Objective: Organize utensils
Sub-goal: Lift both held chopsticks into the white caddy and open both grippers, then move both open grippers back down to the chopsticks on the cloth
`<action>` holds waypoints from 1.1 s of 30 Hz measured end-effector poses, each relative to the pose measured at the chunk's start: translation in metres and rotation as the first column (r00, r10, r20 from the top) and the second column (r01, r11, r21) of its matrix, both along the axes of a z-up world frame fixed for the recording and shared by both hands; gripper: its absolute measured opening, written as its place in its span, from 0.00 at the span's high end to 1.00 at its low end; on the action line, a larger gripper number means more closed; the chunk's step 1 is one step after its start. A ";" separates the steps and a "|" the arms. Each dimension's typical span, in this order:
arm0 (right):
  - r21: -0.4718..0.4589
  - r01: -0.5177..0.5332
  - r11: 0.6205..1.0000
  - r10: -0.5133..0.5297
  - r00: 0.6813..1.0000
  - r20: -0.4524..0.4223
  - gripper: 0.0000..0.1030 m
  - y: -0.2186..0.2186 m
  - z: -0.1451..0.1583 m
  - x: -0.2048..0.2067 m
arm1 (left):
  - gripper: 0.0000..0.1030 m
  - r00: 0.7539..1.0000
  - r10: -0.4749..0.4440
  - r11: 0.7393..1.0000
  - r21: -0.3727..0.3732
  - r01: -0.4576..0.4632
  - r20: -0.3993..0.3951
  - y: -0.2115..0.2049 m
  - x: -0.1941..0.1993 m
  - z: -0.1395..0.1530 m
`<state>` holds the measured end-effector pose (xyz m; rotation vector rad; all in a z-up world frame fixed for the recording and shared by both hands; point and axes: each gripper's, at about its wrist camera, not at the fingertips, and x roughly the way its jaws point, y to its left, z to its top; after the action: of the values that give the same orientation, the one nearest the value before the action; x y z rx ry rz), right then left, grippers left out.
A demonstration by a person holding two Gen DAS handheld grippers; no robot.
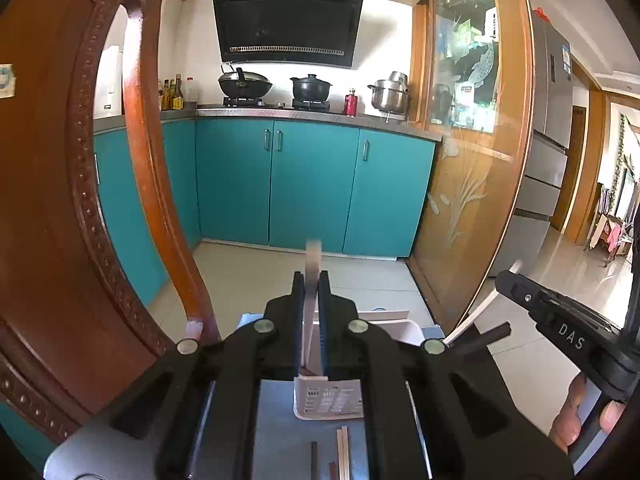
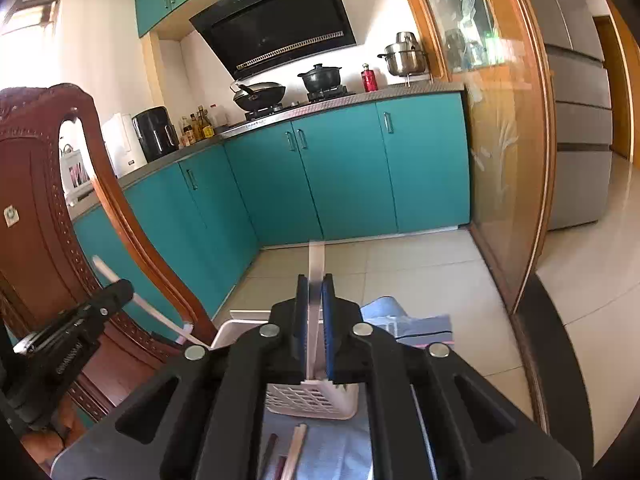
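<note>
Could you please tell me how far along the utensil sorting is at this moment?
Nothing can be confirmed as stowed: the inside of the white basket is hidden. In hand: the left tool and the right tool are each shut on a white utensil, both held above the basket. Left: several sticks lie on the blue cloth in front of the basket.

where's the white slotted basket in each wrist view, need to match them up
Left wrist: the white slotted basket sits bottom centre, just below the left gripper, which is shut on a pale stick.
Right wrist: the basket is bottom centre, below the right gripper.
Shared landmark: the black range hood above the stove.
</note>
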<state>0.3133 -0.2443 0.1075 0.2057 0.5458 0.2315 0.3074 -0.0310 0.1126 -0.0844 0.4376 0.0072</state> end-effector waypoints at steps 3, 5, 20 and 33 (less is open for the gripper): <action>0.011 0.004 1.000 -0.005 0.998 0.060 0.73 -0.008 0.006 -0.021 | 0.89 1.000 -0.028 0.999 0.024 0.028 0.011 -0.005 -0.014 0.002; 0.025 0.019 1.000 -0.022 0.994 0.103 0.67 -0.016 0.013 -0.036 | 0.89 0.999 -0.046 0.998 0.044 0.045 0.021 -0.008 -0.026 0.002; 0.017 -0.174 0.985 0.173 0.959 -0.226 0.64 -0.005 -0.122 -0.101 | 0.75 0.889 -0.102 0.991 -0.121 0.053 -0.447 0.019 -0.085 -0.191; -0.185 -0.322 0.929 0.163 0.801 -0.575 0.83 0.108 -0.222 -0.070 | 0.69 0.863 -0.122 0.990 -0.122 0.071 -0.490 0.017 -0.107 -0.213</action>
<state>0.2434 -0.1359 -0.1144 -0.0810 1.1821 0.3490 0.2000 -0.0136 -0.1006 -0.1610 0.9615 -0.0944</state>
